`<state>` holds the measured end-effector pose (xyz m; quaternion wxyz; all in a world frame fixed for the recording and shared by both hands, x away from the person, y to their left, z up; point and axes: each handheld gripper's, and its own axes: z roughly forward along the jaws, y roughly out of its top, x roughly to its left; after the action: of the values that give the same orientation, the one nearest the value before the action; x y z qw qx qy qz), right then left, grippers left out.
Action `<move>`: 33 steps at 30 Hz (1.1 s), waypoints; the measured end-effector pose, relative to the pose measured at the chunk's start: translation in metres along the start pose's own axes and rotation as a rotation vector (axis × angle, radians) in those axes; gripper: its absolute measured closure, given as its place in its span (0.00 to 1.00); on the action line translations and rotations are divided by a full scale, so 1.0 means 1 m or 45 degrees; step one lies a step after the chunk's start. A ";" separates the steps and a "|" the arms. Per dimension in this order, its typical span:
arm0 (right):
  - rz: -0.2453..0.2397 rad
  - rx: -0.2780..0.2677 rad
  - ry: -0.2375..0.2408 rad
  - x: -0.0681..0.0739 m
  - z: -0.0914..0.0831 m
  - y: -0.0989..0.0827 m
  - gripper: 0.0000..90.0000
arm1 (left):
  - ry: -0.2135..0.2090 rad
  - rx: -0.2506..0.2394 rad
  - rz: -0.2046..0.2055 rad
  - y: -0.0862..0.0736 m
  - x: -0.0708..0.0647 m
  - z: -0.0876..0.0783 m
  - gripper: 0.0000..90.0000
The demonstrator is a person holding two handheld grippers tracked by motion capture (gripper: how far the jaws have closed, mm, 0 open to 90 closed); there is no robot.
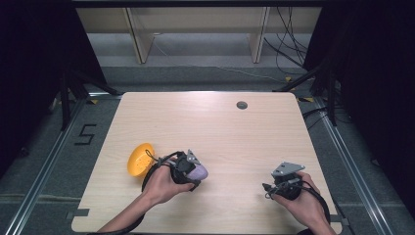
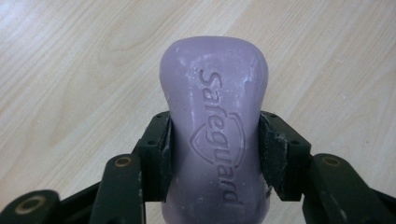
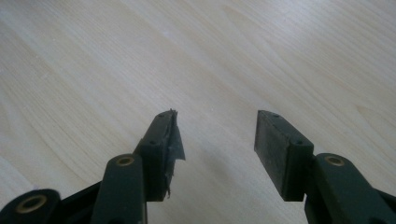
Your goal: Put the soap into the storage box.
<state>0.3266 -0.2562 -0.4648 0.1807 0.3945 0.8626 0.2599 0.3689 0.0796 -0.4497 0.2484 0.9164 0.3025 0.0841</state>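
On the left half of the pale wooden table, the high view shows a yellow perforated dish tipped on its edge, just beside the left gripper. That gripper is clamped on a purple soap bar. Its own view adds what the high view cannot: the word "Safeguard" pressed into the bar, and both pads tight against its narrow waist, with wood grain behind it. The right gripper view shows the right gripper with its jaws parted over bare wood — nothing between them — and a frayed scrap on one pad. In the high view it sits near the table's right front corner, well apart from the soap. Grey floor, a taped "5" and loose cables surround the table — both forearms enter from the bottom edge, the left angled inward.
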 end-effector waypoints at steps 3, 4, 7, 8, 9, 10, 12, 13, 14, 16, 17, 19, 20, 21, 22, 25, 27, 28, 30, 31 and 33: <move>0.002 -0.006 -0.002 0.000 0.000 0.000 0.55 | -0.001 -0.011 -0.027 -0.001 0.000 0.000 0.54; 0.003 -0.007 -0.002 0.000 0.000 0.000 0.55 | 0.001 -0.013 -0.034 -0.001 0.000 -0.001 0.54; 0.003 -0.006 0.000 0.000 0.000 0.000 0.55 | -0.003 -0.015 -0.045 -0.002 0.000 -0.002 0.54; 0.003 -0.007 0.000 0.000 0.000 0.000 0.55 | -0.008 -0.013 -0.051 -0.002 0.001 -0.002 0.54; -0.015 -0.014 -0.006 -0.001 0.000 0.000 0.55 | -0.004 -0.017 -0.058 -0.002 0.001 -0.003 0.54; -0.015 -0.015 -0.007 -0.001 0.000 0.000 0.55 | -0.002 -0.019 -0.061 -0.002 0.001 -0.003 0.54; -0.015 -0.015 -0.009 -0.001 0.000 0.000 0.55 | 0.008 -0.028 -0.072 -0.002 0.001 -0.004 0.54; -0.014 -0.016 -0.010 -0.001 0.000 0.000 0.55 | 0.004 -0.023 -0.076 -0.002 0.002 -0.006 0.54; -0.015 -0.017 -0.010 -0.001 0.000 0.000 0.55 | 0.009 -0.031 -0.091 -0.002 0.003 -0.006 0.54; -0.014 -0.016 -0.007 -0.001 0.000 0.000 0.55 | 0.006 -0.034 -0.098 -0.002 0.004 -0.008 0.54; -0.014 -0.017 -0.008 -0.001 0.000 0.000 0.55 | 0.009 -0.037 -0.114 -0.002 0.004 -0.008 0.54; -0.014 -0.012 -0.006 -0.001 0.000 0.000 0.55 | 0.016 -0.037 -0.124 -0.002 0.005 -0.009 0.54; -0.014 -0.014 -0.007 -0.001 0.000 0.000 0.55 | 0.018 -0.039 -0.134 -0.003 0.006 -0.011 0.54; -0.014 -0.014 -0.007 -0.001 0.000 0.000 0.55 | 0.018 -0.039 -0.134 -0.003 0.006 -0.011 0.54; -0.014 -0.015 -0.008 -0.001 -0.001 0.000 0.55 | 0.014 -0.040 -0.140 -0.003 0.007 -0.011 0.54; -0.012 -0.015 -0.008 -0.001 -0.001 0.000 0.55 | 0.014 -0.041 -0.153 -0.003 0.008 -0.014 0.54; -0.010 -0.015 -0.009 -0.001 -0.001 0.000 0.55 | 0.023 -0.054 -0.178 -0.003 0.008 -0.014 0.54; -0.010 -0.015 -0.008 -0.001 -0.001 0.000 0.55 | 0.014 -0.045 -0.173 -0.003 0.010 -0.015 0.54; -0.007 -0.014 -0.008 -0.001 -0.001 0.000 0.55 | 0.037 -0.052 -0.189 -0.004 0.010 -0.015 0.54; -0.007 -0.015 -0.009 -0.001 -0.001 0.000 0.55 | 0.036 -0.051 -0.182 -0.004 0.011 -0.016 0.54; -0.005 -0.016 -0.010 -0.001 -0.001 0.000 0.55 | 0.039 -0.042 -0.194 -0.004 0.012 -0.017 0.54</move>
<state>0.3267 -0.2574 -0.4639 0.1871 0.3925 0.8611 0.2636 0.3712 0.0965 -0.4373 0.2644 0.8851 0.3737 0.0837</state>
